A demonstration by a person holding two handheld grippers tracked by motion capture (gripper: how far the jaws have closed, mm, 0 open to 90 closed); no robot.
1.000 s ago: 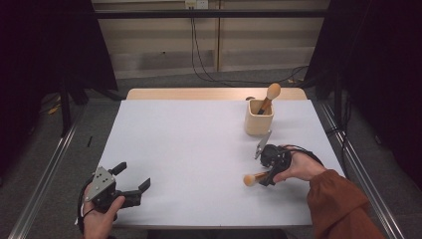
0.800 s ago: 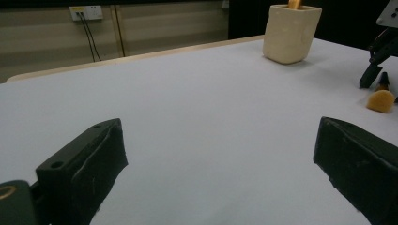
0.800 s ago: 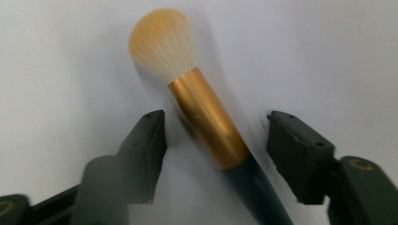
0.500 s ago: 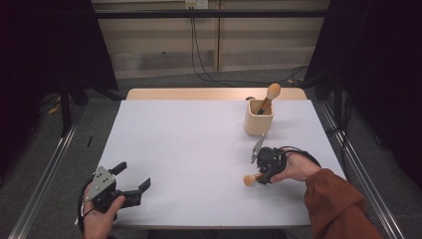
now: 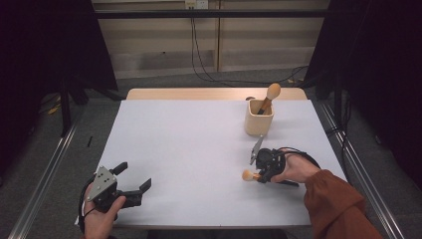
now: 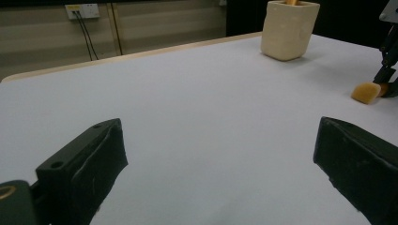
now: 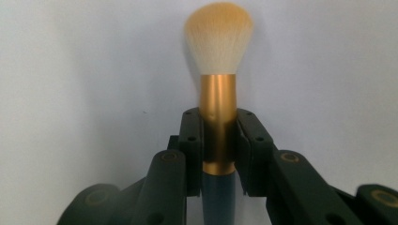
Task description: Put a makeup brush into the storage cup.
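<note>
On the right side of the desk [image 5: 199, 149], near its front edge, your right gripper [image 5: 263, 169] lay low over the white surface with its jaws pointing toward your left. They had just been closing, and they were clamped on the gold ferrule of a makeup brush [image 7: 217, 93], one pad pressed against each side of it. The pale, golden-tipped bristles stuck out beyond the jaws, and the dark handle ran back between them toward your hand. In the high view the brush head [image 5: 247, 175] sat just above the desk, to the left of the gripper.

Behind that gripper, close by, stood a cream holder [image 5: 259, 117] with another brush [image 5: 270, 95] leaning in it, its rounded head up.

At the front left corner, your left gripper [image 5: 130, 181] rested in your hand at the edge of the desk. Its jaws stood wide apart with nothing between them but bare surface, well away from the brush and the holder.
</note>
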